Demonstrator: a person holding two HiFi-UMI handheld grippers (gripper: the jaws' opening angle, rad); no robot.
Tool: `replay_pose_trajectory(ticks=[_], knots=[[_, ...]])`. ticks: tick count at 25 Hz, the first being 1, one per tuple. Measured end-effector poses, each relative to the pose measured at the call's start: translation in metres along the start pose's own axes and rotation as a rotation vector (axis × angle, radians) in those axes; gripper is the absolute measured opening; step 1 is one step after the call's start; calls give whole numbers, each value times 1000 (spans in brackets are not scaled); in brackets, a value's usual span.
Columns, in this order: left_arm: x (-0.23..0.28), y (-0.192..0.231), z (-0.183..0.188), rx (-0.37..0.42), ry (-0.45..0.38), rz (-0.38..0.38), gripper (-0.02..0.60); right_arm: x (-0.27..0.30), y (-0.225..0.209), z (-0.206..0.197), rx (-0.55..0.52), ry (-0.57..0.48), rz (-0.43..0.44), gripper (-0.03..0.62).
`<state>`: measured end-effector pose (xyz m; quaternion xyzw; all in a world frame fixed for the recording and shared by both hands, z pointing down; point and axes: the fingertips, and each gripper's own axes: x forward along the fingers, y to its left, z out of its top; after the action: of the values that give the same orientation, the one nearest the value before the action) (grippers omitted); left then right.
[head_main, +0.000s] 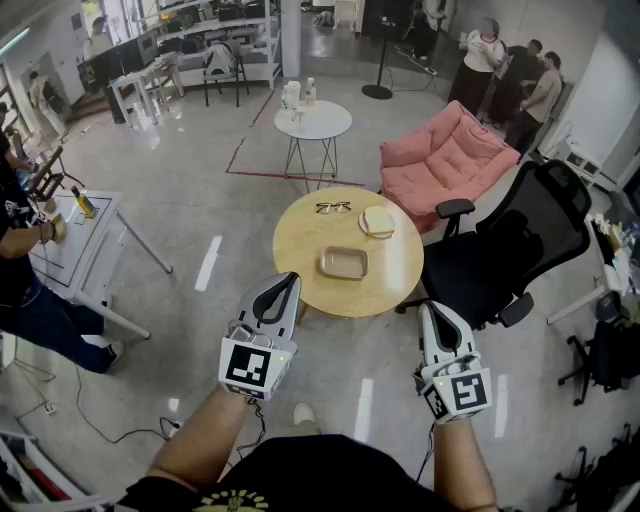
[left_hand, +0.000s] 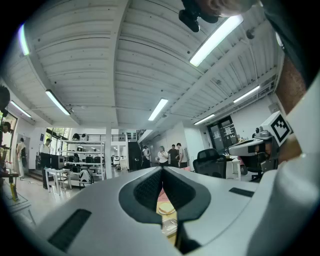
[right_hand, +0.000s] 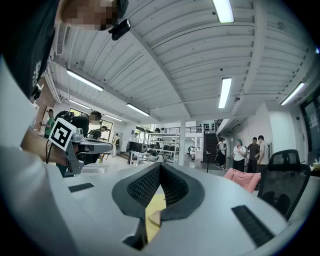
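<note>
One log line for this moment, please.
left gripper shut, empty | right gripper shut, empty | both near round table | on it: glasses, tray, round dish

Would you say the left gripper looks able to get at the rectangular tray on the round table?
Probably yes: the left gripper, fingers shut, hangs at the near edge of the round table, and nothing lies between it and the rectangular tray.

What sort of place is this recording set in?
Most likely an open-plan office or lab workspace. A black office chair and a pink sofa stand on a polished floor, shelving racks with equipment line the far side, and strip lights run along the ceiling.
</note>
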<state>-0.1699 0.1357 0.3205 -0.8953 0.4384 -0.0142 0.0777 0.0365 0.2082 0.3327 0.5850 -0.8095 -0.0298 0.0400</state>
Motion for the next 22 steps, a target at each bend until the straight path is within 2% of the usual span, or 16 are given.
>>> replay_pose_trajectory(ticks=[14, 22], knots=[[14, 40, -12, -34, 10, -4, 15, 36, -2, 9, 1, -4, -33, 12], [19, 61, -14, -54, 1, -4, 15, 50, 14, 14, -20, 14, -30, 12]])
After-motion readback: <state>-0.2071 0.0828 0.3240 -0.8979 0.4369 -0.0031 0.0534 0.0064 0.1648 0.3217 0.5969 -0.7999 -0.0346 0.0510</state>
